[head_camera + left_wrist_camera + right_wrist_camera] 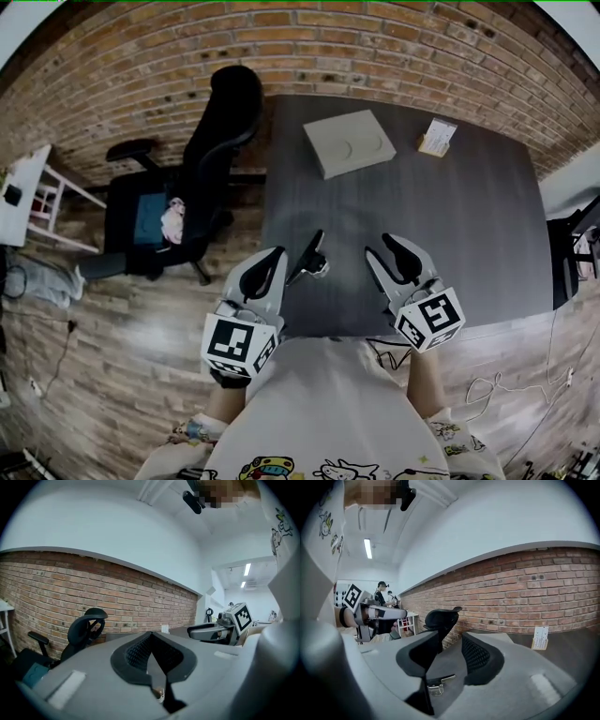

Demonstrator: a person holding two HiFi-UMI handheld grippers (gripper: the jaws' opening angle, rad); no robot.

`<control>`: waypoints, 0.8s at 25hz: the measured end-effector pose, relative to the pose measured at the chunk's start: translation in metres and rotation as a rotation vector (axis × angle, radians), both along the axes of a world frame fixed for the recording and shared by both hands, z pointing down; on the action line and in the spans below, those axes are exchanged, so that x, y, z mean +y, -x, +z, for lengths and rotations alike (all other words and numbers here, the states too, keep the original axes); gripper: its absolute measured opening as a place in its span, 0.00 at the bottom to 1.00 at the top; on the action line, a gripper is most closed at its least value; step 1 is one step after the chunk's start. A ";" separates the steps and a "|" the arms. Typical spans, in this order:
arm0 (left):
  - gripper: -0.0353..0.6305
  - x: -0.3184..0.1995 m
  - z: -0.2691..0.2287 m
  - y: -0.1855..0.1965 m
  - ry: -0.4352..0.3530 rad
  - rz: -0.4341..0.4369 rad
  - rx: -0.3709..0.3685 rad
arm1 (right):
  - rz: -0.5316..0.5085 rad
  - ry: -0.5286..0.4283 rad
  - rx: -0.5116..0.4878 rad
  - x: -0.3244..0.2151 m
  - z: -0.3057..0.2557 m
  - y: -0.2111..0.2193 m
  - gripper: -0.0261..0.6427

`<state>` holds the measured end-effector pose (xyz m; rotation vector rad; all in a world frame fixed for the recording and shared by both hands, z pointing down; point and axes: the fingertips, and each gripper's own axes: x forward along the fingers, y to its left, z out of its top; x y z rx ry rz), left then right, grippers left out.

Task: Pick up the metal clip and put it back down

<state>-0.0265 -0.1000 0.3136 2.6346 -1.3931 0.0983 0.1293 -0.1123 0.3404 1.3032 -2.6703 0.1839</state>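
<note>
The metal clip [319, 270] is a small silver piece lying on the dark table [469, 234] near its front edge. My left gripper [300, 255] hovers right beside it with the pads shut together and nothing held. In the left gripper view its jaws [151, 635] meet at the tips, and a bit of the clip [158, 693] shows low down behind them. My right gripper [380, 247] is to the right of the clip, apart from it. In the right gripper view its jaws [450, 639] stand partly open and the clip [438, 684] lies on the table below the gap, untouched.
A flat grey box [349, 141] and a small card stand [437, 137] sit at the table's far side by the brick wall. A black office chair [202, 169] stands off the table's left edge. A white shelf [28, 187] is at far left. Cables lie on the wooden floor.
</note>
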 end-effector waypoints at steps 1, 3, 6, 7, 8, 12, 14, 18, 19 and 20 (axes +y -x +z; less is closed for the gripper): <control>0.07 0.000 0.000 -0.002 -0.002 0.006 -0.002 | 0.005 -0.003 -0.017 0.002 -0.002 -0.003 0.26; 0.07 0.002 0.001 -0.005 -0.006 0.018 -0.003 | 0.019 -0.016 -0.040 0.005 -0.008 -0.007 0.24; 0.07 0.004 0.000 -0.010 -0.003 0.030 -0.005 | 0.037 -0.030 -0.060 0.011 -0.014 -0.011 0.19; 0.07 0.005 -0.001 -0.012 -0.003 0.033 -0.005 | 0.040 -0.032 -0.071 0.013 -0.016 -0.013 0.19; 0.07 0.006 -0.001 -0.013 -0.004 0.037 -0.005 | 0.044 -0.035 -0.083 0.015 -0.018 -0.014 0.18; 0.07 0.007 -0.001 -0.020 -0.011 0.050 0.000 | 0.067 -0.059 -0.106 0.020 -0.026 -0.023 0.09; 0.07 0.008 0.000 -0.020 -0.006 0.051 -0.002 | 0.079 -0.062 -0.111 0.022 -0.025 -0.025 0.06; 0.07 0.010 0.004 -0.019 0.008 0.049 -0.008 | 0.101 -0.072 -0.112 0.027 -0.018 -0.028 0.04; 0.07 0.010 0.006 -0.018 0.011 0.048 -0.009 | 0.108 -0.075 -0.112 0.028 -0.017 -0.029 0.04; 0.07 0.011 0.008 -0.017 0.014 0.047 -0.010 | 0.115 -0.078 -0.110 0.028 -0.017 -0.031 0.04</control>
